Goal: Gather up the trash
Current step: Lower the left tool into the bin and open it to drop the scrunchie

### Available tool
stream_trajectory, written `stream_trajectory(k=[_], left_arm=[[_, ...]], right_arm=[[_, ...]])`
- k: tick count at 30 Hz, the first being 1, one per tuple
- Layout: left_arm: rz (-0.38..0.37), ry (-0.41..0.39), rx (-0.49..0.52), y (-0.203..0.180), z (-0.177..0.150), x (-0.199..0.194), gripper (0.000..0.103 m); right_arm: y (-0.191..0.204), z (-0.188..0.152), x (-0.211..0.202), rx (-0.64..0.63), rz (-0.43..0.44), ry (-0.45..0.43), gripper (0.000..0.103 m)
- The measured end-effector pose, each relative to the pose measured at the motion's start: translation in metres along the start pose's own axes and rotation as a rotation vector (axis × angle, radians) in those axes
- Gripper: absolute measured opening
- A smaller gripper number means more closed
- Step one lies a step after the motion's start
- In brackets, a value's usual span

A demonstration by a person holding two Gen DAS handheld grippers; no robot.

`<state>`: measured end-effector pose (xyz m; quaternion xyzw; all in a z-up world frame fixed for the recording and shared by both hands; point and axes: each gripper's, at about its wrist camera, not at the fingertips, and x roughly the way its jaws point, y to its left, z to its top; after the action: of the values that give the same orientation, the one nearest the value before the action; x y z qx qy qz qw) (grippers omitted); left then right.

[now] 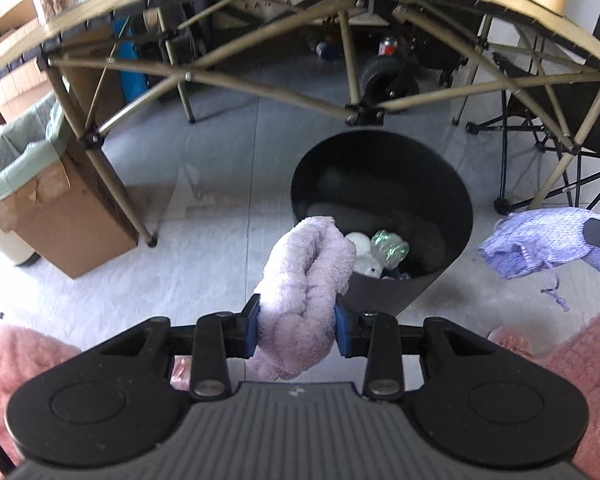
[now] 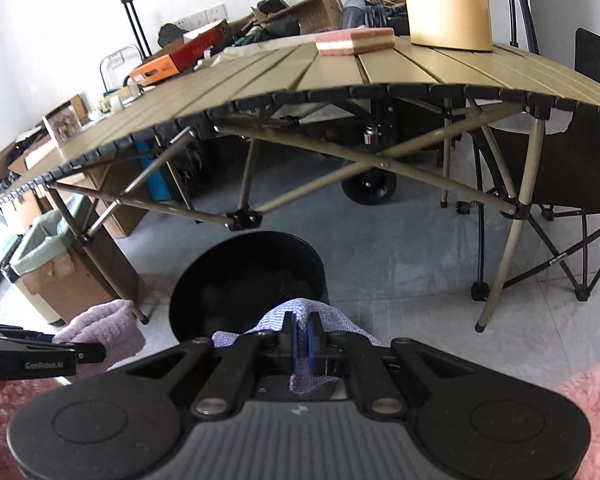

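The left hand-held gripper [image 1: 296, 330] clamps a fluffy lilac towel [image 1: 304, 280] and the right hand-held gripper [image 2: 303, 346], fully closed, pinches a purple knitted cloth [image 2: 300, 312], both poised near the round black bin [image 1: 384, 184] on the floor, apparently for dropping in.

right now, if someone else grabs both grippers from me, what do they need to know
Left gripper: shut on a fluffy lilac cloth, held near the rim of the black bin.
Right gripper: shut on a thin purple knit cloth, beside the same bin.
Bin: on the floor in front of the folding table, already holding a crumpled clear bottle and some white scraps.
Done: both cloths picked up and brought to the bin.
Left: likely move each cloth over the opening and let go; neither is inside yet.
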<state>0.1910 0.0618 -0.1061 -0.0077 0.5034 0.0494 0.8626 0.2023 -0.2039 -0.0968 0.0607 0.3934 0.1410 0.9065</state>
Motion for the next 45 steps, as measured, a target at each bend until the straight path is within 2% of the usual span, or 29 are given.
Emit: stream_trajectory(k=[11,26,38,45], left_arm=[[0.004,0.055,0.002,-0.002,-0.003,0.019,0.036],[-0.004,0.054,0.006,-0.009,0.007,0.019,0.036],[-0.032,0.017,0.047,-0.05,0.041,0.023,0.036],[-0.068,0.031,0.07,-0.074,0.066,0.042,0.036]], right_arm=[[-0.002,0.0,0.01,0.008,-0.014,0.02,0.005],[-0.009,0.002,0.013,0.03,-0.033,0.001,0.005],[-0.022,0.018,0.006,0.07,-0.028,-0.067,0.005],[-0.035,0.039,0.008,0.086,-0.056,-0.11,0.005]])
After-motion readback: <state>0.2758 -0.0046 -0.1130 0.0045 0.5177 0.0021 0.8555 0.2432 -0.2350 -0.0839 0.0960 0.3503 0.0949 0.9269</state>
